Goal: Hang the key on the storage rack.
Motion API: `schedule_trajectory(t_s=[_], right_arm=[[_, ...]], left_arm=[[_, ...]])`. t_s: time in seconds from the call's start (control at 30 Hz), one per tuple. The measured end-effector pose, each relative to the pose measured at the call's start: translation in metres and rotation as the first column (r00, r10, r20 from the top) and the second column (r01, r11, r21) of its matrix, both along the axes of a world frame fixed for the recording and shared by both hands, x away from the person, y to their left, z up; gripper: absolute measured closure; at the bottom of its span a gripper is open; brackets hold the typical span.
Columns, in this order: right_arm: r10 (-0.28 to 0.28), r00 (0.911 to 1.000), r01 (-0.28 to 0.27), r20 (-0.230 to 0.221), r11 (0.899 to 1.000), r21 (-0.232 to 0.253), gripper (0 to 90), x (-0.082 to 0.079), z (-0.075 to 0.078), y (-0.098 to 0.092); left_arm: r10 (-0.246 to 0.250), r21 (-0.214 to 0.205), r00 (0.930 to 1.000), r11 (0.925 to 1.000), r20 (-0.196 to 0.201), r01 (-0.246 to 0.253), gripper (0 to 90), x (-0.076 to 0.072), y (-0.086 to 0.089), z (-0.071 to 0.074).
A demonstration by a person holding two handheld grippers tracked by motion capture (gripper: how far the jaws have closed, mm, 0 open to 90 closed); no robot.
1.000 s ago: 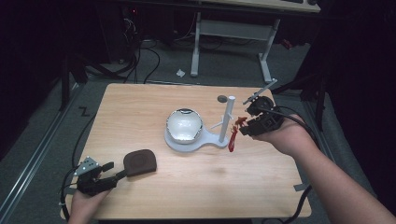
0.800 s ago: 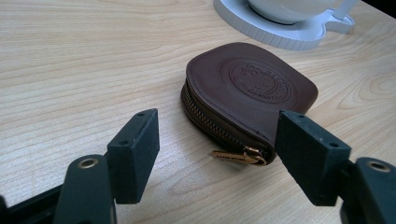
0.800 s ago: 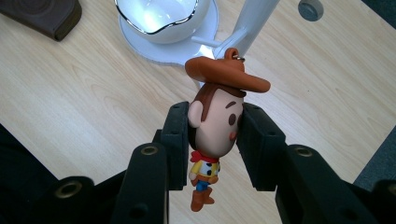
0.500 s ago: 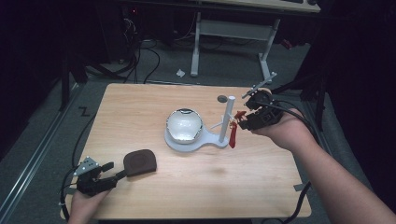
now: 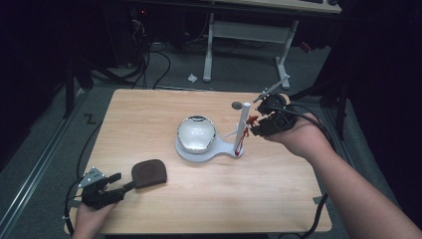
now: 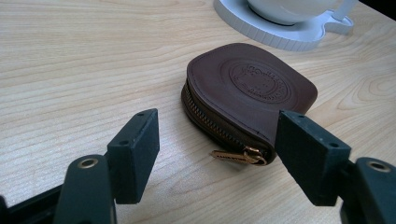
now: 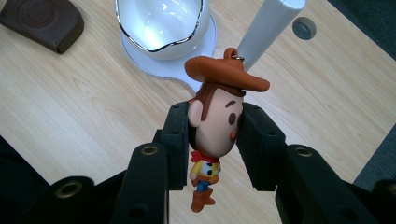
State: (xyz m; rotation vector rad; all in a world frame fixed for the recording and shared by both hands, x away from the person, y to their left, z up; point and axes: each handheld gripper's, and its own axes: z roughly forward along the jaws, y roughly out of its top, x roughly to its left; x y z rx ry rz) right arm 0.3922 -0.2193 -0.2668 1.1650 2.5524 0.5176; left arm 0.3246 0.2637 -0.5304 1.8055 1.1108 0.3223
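While the high view looked down on the wooden table point(image 5: 149, 114), the right gripper point(image 5: 255, 124) was held up by a hand just beside the white pole point(image 5: 242, 124) of a white stand point(image 5: 199, 152). A little cowboy toy point(image 5: 253, 121) showed as a small red bit at its jaws, too small to see well from there. A shiny white bowl point(image 5: 196, 133) sat on the stand's round base. Near the front left corner of the table, the left gripper point(image 5: 119, 184) rested low, and a brown pouch point(image 5: 148, 172) lay just in front of it. A round grey hole point(image 5: 238, 105) sat in the table behind the pole. When the left gripper view looked along its own jaws, they stood wide apart with nothing pressed between them. The brown pouch point(image 6: 247, 93) lay flat on the table near the tips, closer to the jaw at the right of that view, and its gold zip pull point(image 6: 236, 156) pointed back at the gripper. The edge of the white stand point(image 6: 275, 35) was farther off. When the right gripper view looked along its jaws, they were squeezed on the cowboy toy point(image 7: 215, 126), one pad on each side of its big head. Its brown hat point(image 7: 226, 72) stuck out above the pads and its small body and boots hung down between them. The hat's small ring touched the white pole point(image 7: 268, 28). The bowl point(image 7: 161, 23) and the pouch point(image 7: 42, 21) lay well behind on the table.
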Motion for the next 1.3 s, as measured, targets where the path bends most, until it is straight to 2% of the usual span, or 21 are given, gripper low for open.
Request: schedule_trajectory(t_s=[0.5,0.93,1.07,1.3], right_arm=[[-0.018,0.9998,0.018,-0.007,1.000,0.005,65.4,0.008,-0.011,-0.007],[-0.050,0.9982,0.051,-0.032,0.998,0.028,65.4,0.009,-0.031,-0.022],[-0.060,0.9974,0.061,-0.040,0.997,0.037,65.4,0.010,-0.039,-0.025],[-0.074,0.9956,0.078,-0.057,0.995,0.062,65.2,0.013,-0.062,-0.029]], left_arm=[[-0.002,0.001,1.0000,1.0000,-0.002,0.002,31.3,0.000,0.000,0.000],[-0.003,0.001,1.0000,1.0000,-0.004,0.003,31.3,0.000,0.000,-0.001],[-0.004,0.002,1.0000,1.0000,-0.006,0.004,31.3,0.000,-0.001,-0.001],[-0.006,0.002,1.0000,1.0000,-0.007,0.006,31.3,0.000,-0.001,-0.001]])
